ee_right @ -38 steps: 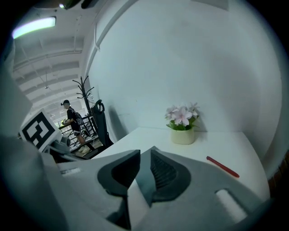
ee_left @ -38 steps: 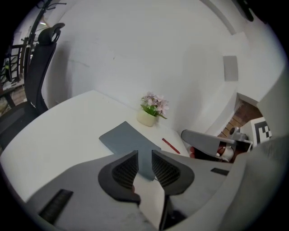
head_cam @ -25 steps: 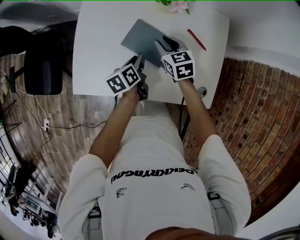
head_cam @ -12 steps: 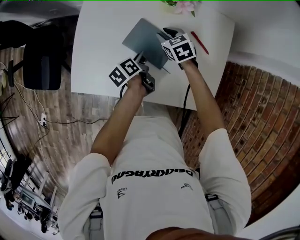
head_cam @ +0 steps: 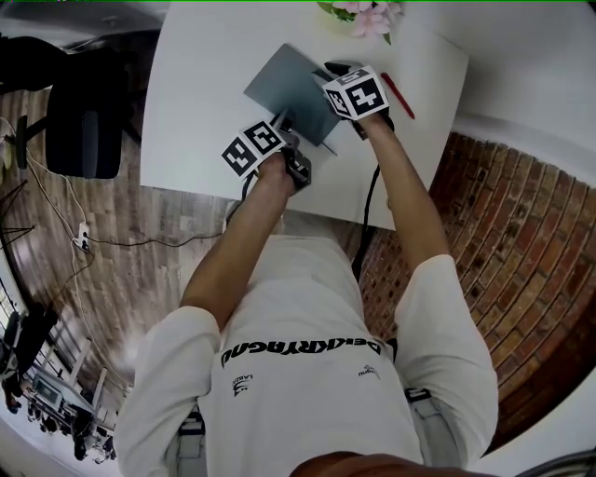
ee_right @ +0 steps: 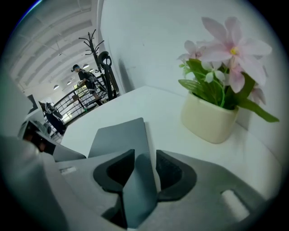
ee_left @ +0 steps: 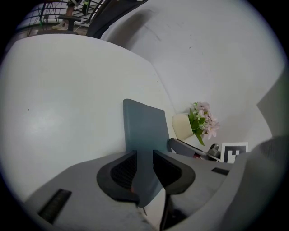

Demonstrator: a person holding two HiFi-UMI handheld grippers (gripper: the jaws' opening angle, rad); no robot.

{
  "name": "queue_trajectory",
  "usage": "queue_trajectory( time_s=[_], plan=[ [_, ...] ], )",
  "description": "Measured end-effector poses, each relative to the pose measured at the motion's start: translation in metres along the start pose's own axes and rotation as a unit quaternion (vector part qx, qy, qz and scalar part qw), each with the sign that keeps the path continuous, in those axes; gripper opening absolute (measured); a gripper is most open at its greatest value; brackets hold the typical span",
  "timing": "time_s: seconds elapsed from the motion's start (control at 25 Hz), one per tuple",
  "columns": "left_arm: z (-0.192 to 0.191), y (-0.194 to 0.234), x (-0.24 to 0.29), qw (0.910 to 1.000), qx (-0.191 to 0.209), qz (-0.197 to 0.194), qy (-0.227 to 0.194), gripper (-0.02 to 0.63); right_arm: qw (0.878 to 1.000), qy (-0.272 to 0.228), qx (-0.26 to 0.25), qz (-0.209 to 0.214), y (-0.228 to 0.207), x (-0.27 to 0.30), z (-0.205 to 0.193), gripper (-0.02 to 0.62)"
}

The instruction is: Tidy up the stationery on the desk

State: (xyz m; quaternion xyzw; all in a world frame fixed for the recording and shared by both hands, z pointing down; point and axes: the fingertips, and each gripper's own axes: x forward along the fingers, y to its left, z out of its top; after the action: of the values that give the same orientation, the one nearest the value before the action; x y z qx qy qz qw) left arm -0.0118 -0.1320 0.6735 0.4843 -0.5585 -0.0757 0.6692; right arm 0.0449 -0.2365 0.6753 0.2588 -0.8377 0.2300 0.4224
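A grey-blue notebook (head_cam: 291,86) sits over the middle of the white desk (head_cam: 196,84). My left gripper (head_cam: 279,123) is shut on its near corner, and the cover (ee_left: 144,131) runs straight out between the jaws. My right gripper (head_cam: 328,76) is shut on the notebook's right edge, where the cover (ee_right: 119,137) is pinched between the dark pads (ee_right: 169,173). A red pen (head_cam: 398,93) lies on the desk just right of the right gripper. The right gripper (ee_left: 194,151) also shows in the left gripper view.
A cream pot of pink flowers (head_cam: 365,13) stands at the desk's far edge, close beyond the notebook (ee_right: 210,119) (ee_left: 183,126). A black chair (head_cam: 84,130) stands left of the desk. A brick surface (head_cam: 521,233) lies to the right.
Both grippers have moved farther out over the desk, the right one more, and now sit on the notebook's edges. The pen has not moved.
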Motion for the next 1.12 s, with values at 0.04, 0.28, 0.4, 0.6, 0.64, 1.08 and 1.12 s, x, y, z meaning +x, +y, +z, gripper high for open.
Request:
queue_trajectory(
  time_s=[0.04,0.28,0.4,0.6,0.64,1.08,1.12],
  plan=[
    [0.0,0.0,0.0,1.0,0.0,0.0,0.0,0.107,1.0,0.001,0.008,0.006,0.0,0.001,-0.001,0.138],
    [-0.002,0.003,-0.001,0.9997,0.02,0.015,0.007,0.107,0.999,0.013,0.022,0.022,0.001,0.007,-0.011,0.14],
    [-0.001,0.005,0.0,0.9997,0.015,0.018,0.004,0.107,0.999,0.021,0.025,0.022,-0.002,0.007,-0.012,0.14],
    [-0.002,0.007,0.001,0.9989,0.03,0.034,0.012,0.107,0.998,0.033,0.042,0.04,-0.002,0.008,-0.015,0.138],
    [-0.001,0.007,0.001,0.9987,0.033,0.037,0.014,0.107,0.998,0.034,0.044,0.041,-0.002,0.008,-0.014,0.138],
    [0.001,0.021,0.0,0.9955,0.063,0.066,0.025,0.107,0.996,0.032,0.071,0.041,0.001,0.003,-0.023,0.131],
    [0.0,0.022,0.001,0.9952,0.066,0.067,0.03,0.107,0.996,0.032,0.073,0.042,0.002,0.003,-0.024,0.13]
  ],
)
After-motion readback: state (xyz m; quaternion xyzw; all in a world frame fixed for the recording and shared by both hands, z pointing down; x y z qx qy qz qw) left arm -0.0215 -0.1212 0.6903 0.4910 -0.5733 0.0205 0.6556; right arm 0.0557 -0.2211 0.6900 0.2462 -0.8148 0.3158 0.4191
